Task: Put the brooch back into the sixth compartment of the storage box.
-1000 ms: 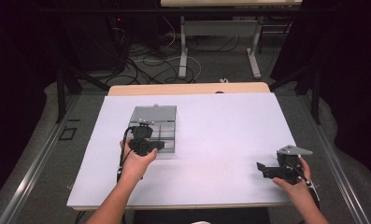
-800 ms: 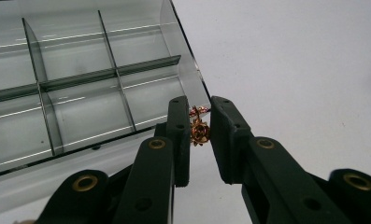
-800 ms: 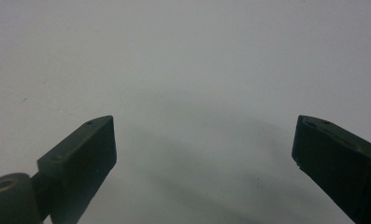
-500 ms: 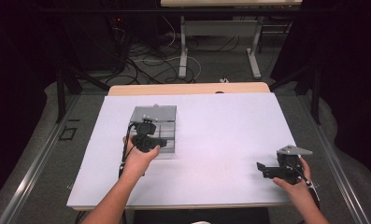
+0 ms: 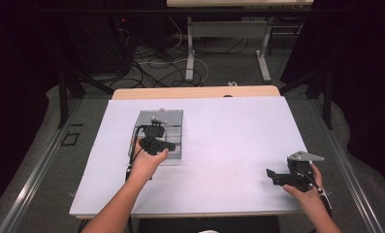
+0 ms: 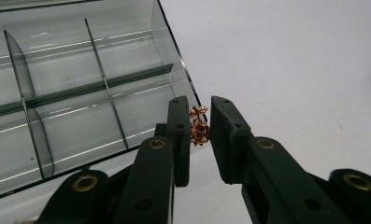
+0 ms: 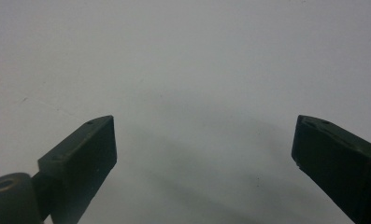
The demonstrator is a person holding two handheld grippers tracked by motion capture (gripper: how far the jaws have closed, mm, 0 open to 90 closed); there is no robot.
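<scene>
In the left gripper view, the left gripper [image 6: 200, 135] has its jaws drawn narrow around a small gold rose-shaped charm [image 6: 199, 129], held between the two inner pads just below the tips. The charm sits at the centre of the frame. Its long axis runs roughly up and down the picture, along the jaws: the round rose bloom is at the lower end and a little sprig of leaves or buds points up toward the jaw tips. The left pad touches it; whether the right pad is in full contact I cannot tell.

Behind the jaws, filling the upper left of that frame, lies a clear smoked-plastic organizer box [image 6: 80, 93] with thin dividers forming several compartments. The charm hangs just past the box's near right corner, over the white tabletop [image 6: 290, 70].

In the high view the left gripper [image 5: 156, 141] sits left of centre, over the near edge of the organizer box [image 5: 173, 116]. The right gripper [image 5: 284, 175] rests in the lower right of the frame, well apart from the box.

In the right gripper view the right gripper [image 7: 204, 149] has its jaws spread wide, with bare white tabletop [image 7: 197, 60] between them.
</scene>
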